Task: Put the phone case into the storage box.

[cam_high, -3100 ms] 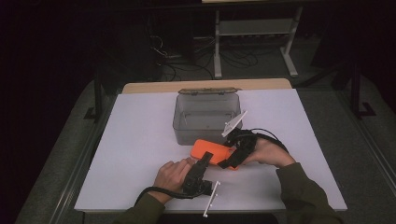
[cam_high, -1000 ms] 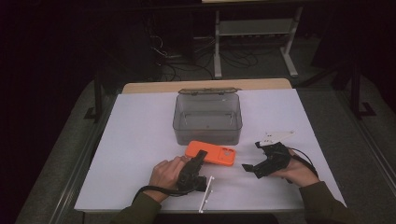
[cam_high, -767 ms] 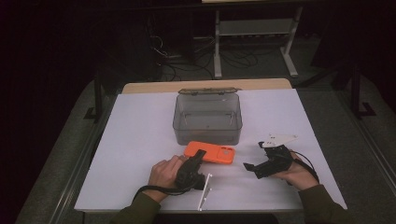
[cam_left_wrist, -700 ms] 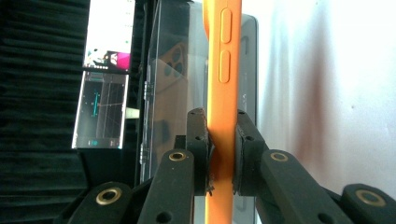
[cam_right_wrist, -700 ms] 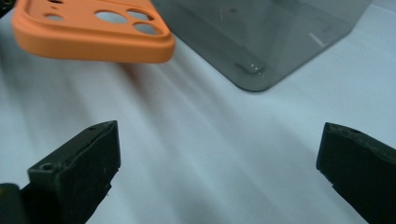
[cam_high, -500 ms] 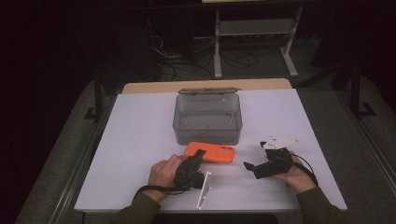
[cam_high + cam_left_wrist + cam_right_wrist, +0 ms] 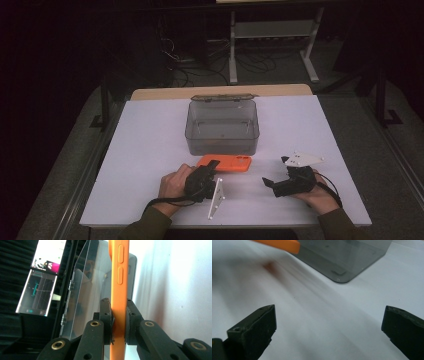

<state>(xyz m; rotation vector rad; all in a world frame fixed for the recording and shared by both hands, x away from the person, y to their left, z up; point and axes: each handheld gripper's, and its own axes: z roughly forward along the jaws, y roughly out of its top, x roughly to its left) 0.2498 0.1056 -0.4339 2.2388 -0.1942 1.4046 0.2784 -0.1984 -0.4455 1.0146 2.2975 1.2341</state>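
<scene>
Pinching orange phone: left hand-held gripper | right hand-held gripper: spread wide, holding nothing

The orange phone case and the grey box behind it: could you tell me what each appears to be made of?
The orange phone case looks like matte silicone or soft plastic: an even, dull surface with moulded side buttons. The grey box appears to be smoke-tinted transparent hard plastic, since its floor and far wall show through its glossy walls.
</scene>
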